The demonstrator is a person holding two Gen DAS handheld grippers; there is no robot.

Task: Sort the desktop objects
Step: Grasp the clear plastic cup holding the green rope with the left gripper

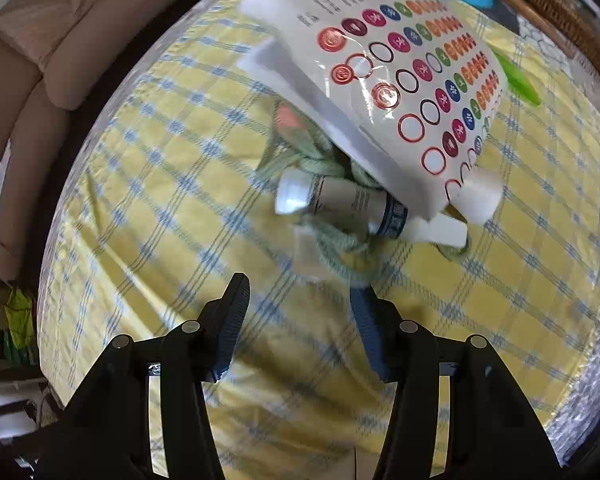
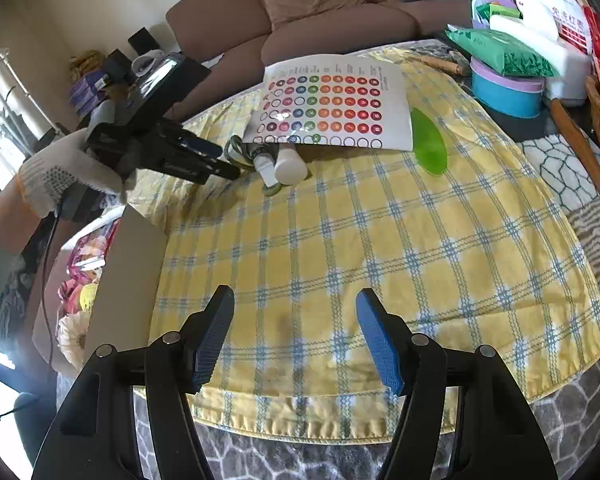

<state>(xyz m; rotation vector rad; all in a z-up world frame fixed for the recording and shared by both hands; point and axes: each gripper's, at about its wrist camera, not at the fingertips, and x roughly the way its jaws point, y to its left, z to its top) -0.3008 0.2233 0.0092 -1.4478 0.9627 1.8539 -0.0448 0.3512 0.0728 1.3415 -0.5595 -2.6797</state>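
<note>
On the yellow-and-blue plaid cloth (image 2: 380,248), all positions taken relative to the white laminated sheet of coloured dot stickers (image 2: 332,104):

Sticker sheet: lies toward the far side of the cloth, its near-left edge raised and resting on the clutter beneath it; also seen close in the left wrist view (image 1: 400,76).

Small white cylindrical bottle with blue label band (image 1: 340,200): on its side, partly under the sheet's near-left edge, cap end sticking out.

White plastic tube (image 2: 290,166): just beside the bottle, poking out from under the same edge.

Pale green knotted cord (image 1: 336,256): bunched under and around the bottle, touching it; a pink item deeper under the sheet is too blurred to identify.

Translucent green leaf-shaped piece (image 2: 430,144): flat on the cloth, against the sheet's right edge.

Left gripper (image 1: 298,296): black frame, blue ribbed pads, fingers spread apart and holding nothing; tips near the cord and bottle, not touching. In the right wrist view it is held in a white knit glove (image 2: 66,168), left of the sheet.

Right gripper (image 2: 296,304): fingers spread apart, nothing between them; over the near part of the cloth, well apart from the sheet.

Teal round tin with lilac lid (image 2: 506,88): beyond the sheet's right side, off the cloth, a green packet on top.

Brown sofa (image 2: 300,12): behind the sheet.
</note>
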